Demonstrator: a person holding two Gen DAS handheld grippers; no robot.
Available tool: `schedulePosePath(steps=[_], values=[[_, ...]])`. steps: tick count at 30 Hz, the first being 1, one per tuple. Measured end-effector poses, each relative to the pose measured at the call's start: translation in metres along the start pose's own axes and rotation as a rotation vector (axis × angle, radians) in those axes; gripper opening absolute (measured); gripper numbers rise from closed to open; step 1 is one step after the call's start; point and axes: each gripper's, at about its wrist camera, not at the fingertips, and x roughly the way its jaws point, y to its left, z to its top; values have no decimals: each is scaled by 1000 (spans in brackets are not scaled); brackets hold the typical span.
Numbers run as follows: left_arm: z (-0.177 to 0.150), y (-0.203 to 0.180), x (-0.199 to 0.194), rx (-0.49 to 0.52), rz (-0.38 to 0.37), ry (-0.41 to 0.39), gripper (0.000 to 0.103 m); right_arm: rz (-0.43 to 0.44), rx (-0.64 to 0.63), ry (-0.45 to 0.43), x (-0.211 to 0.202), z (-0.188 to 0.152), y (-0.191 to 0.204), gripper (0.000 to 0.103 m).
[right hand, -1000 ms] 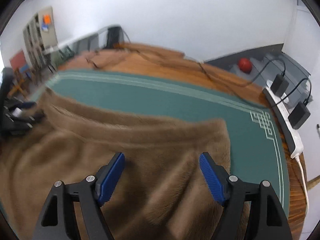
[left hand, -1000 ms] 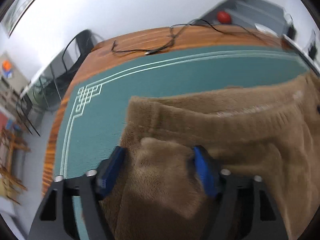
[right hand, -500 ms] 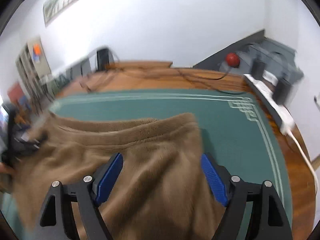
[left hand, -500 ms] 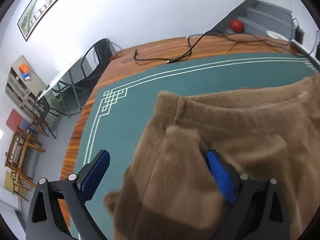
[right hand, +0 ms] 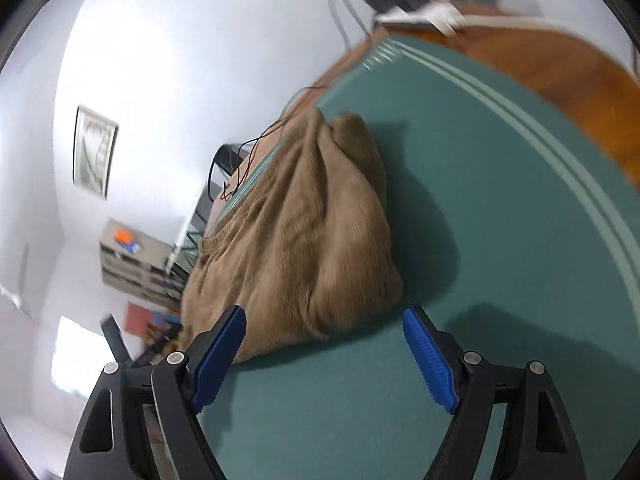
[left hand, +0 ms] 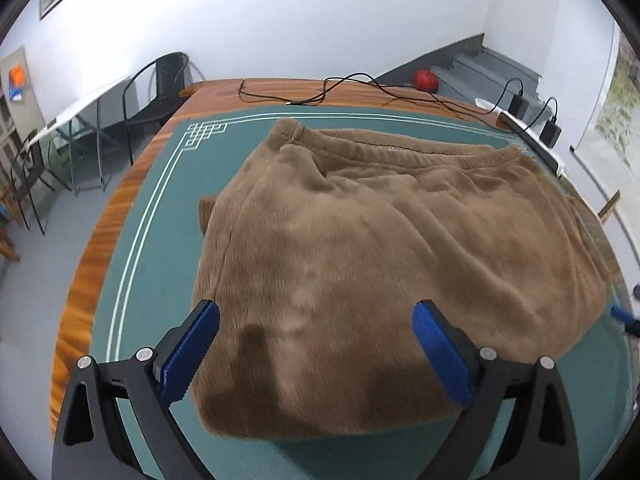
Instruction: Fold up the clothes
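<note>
A brown fleece garment point(left hand: 372, 256) lies folded over on a green mat point(left hand: 152, 240), its elastic waistband at the far side. My left gripper point(left hand: 316, 344) is open and empty, held above the garment's near edge. In the right wrist view the same garment point(right hand: 304, 240) shows as a bunched pile on the green mat point(right hand: 500, 240). My right gripper point(right hand: 324, 344) is open and empty, rolled sideways, just off the garment's near right corner. A blue tip of the right gripper point(left hand: 624, 318) shows at the right edge of the left wrist view.
The mat covers a wooden table point(left hand: 96, 232). Black cables point(left hand: 320, 96) and a white power strip with chargers point(left hand: 532, 132) lie along the far and right edges. A black chair point(left hand: 156, 84) and a glass table point(left hand: 80, 120) stand at the left.
Both grippers have opened, let go of the garment and pulled back from it. The right gripper has rolled sideways and swung off to the garment's right side.
</note>
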Motion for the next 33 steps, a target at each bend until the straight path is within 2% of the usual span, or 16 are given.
schedulePosePath(steps=[5, 8, 17, 20, 25, 28, 33], values=[[-8, 1, -2, -82, -55, -14, 99, 7, 63, 3, 17, -8, -2, 83], [-10, 2, 0, -100, -41, -19, 99, -1, 96, 5, 33, -9, 0, 83], [-17, 24, 19, -184, -91, -27, 100, -53, 205, -94, 62, 1, 7, 83], [-21, 26, 20, -172, -105, -51, 101, -46, 245, -145, 70, 3, 10, 87], [-23, 21, 22, -133, -87, -63, 102, -37, 279, -256, 75, 0, 14, 87], [-23, 20, 22, -130, -82, -67, 102, -66, 281, -315, 76, -4, 19, 87], [-26, 18, 21, -116, -72, -78, 102, -125, 244, -324, 86, -2, 29, 87]])
